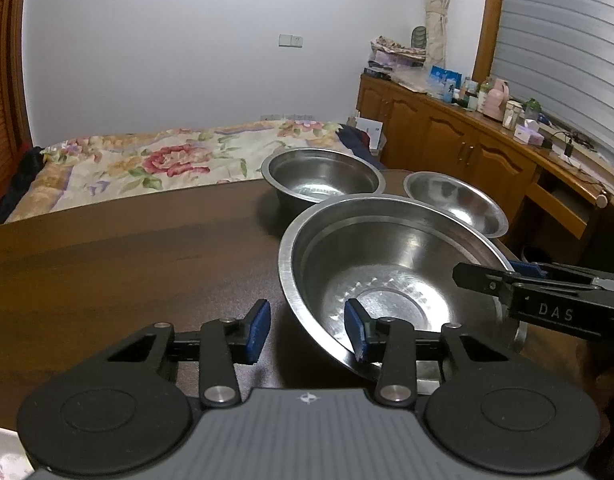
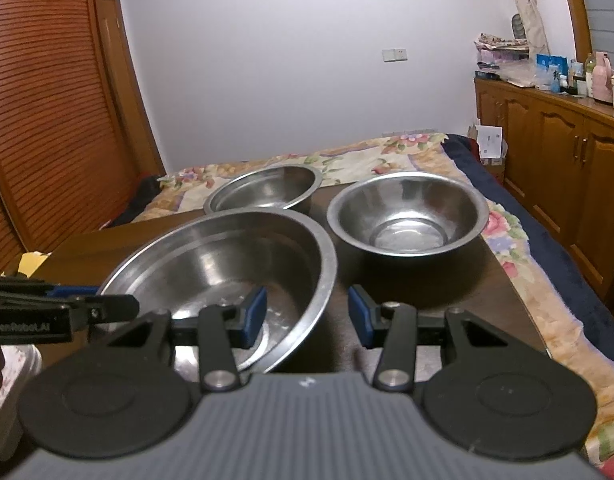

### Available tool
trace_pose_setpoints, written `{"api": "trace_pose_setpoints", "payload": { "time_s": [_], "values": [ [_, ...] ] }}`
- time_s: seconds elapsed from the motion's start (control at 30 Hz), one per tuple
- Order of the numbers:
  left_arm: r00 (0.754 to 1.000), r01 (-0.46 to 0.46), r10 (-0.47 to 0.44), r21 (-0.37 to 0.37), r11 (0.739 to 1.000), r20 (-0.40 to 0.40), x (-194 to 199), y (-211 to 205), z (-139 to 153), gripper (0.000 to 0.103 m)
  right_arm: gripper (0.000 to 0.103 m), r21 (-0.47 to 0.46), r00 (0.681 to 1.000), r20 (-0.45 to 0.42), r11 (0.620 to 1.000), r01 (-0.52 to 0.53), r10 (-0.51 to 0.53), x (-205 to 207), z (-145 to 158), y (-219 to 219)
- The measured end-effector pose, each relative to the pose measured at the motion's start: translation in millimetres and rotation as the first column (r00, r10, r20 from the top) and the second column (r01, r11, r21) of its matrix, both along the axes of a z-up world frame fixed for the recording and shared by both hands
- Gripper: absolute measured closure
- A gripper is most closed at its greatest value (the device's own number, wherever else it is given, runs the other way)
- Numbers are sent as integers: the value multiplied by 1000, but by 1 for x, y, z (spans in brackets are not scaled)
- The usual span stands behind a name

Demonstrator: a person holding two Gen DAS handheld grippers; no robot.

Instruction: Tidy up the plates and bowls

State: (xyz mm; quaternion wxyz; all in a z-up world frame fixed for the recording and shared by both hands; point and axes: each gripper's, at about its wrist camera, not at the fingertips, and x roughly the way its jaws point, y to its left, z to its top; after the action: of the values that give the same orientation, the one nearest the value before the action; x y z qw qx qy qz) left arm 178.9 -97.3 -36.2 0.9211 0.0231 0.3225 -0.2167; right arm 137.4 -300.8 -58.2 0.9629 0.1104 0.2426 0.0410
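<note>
Both grippers, left (image 1: 307, 330) & right (image 2: 307, 316), jaws released, straddle opposite rims of big bowl (image 1: 391, 264) on table (image 1: 127, 264); two smaller bowls (image 2: 407, 216) behind.

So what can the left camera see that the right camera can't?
Only the left wrist view shows the long window with blinds, the cluttered cabinet top with a pink bottle, and an open drawer.

Only the right wrist view shows the slatted wooden doors and something yellow past the table's left edge.

Both show the big steel bowl, two smaller steel bowls, the brown table, the flowery bed, and both open grippers, one at each side of the big bowl's rim.
</note>
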Motion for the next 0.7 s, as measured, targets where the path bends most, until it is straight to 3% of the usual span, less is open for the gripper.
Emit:
{"api": "trace_pose_setpoints", "payload": {
  "time_s": [0.17, 0.3, 0.43, 0.7],
  "values": [
    [1000, 1, -1, -4, 1000, -5, 1, -2, -1, 64, 59, -2, 1000, -2, 1000, -3, 3, 1, 0, 3],
    [1000, 9, -9, -11, 1000, -6, 1, -2, -1, 72, 74, 2, 1000, -3, 1000, -12, 12, 2, -1, 4],
    [1000, 7, -7, -6, 1000, -7, 0, -2, -1, 76, 80, 16, 1000, 2, 1000, -17, 17, -1, -1, 3],
    [1000, 10, -10, -24, 1000, 4, -14, 10, 13, 76, 79, 52, 998, 52, 998, -39, 36, -24, 16, 9]
  ]
}}
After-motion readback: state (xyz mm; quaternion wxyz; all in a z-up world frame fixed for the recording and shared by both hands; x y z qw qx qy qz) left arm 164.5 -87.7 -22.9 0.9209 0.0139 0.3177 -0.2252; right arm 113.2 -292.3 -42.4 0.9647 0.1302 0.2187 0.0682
